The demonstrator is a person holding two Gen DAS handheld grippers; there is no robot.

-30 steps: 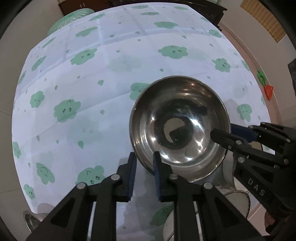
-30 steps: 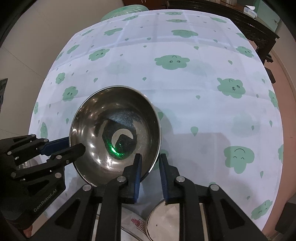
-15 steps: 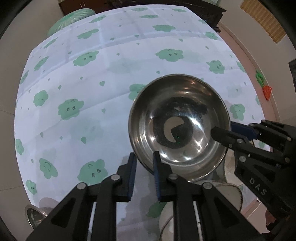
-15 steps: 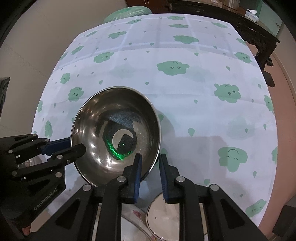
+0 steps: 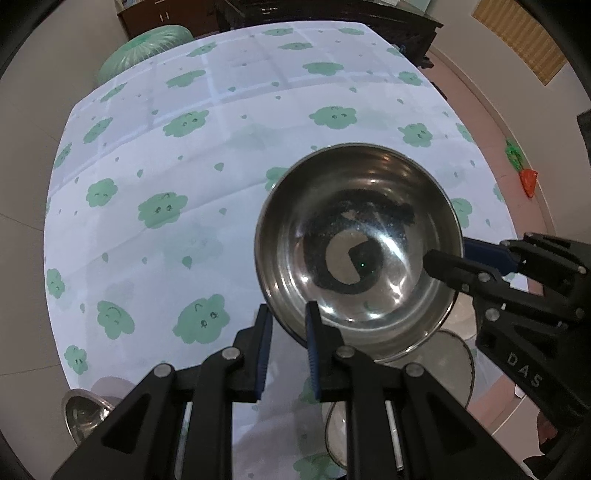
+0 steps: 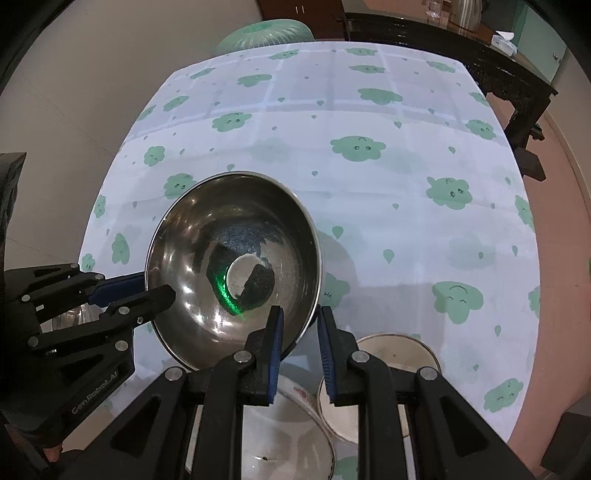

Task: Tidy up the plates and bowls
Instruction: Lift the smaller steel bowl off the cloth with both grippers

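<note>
**Steel bowl held over the desk by both grippers**

A large steel bowl (image 5: 358, 254) hangs above the desk, tilted a little, its polished inside mirroring dark rings and a green glint. The left gripper (image 5: 286, 325) is clamped on the rim at the bowl's near-left edge, one blue pad inside the wall and one outside. The right gripper (image 6: 299, 325) is clamped on the opposite side of the rim in the same way, one finger within and one without. Each gripper shows in the other's view, reaching in from the side.

Below the bowl, near the desk's front edge, lie white dishes (image 6: 391, 354), partly hidden behind the gripper arms; how many there are cannot be told. A smaller steel bowl (image 5: 83, 410) sits at the front-left corner of the desk.

The desk (image 6: 406, 221) is covered with a white cloth printed with green smiling clouds and small green drops, creased in a grid of fold lines. Beyond its far edge stand a green round cushion or stool (image 6: 266, 33) and dark wooden furniture (image 6: 461, 48). The floor is pale tile on the left and reddish on the right, where a small orange and green toy (image 5: 526, 177) lies.
</note>
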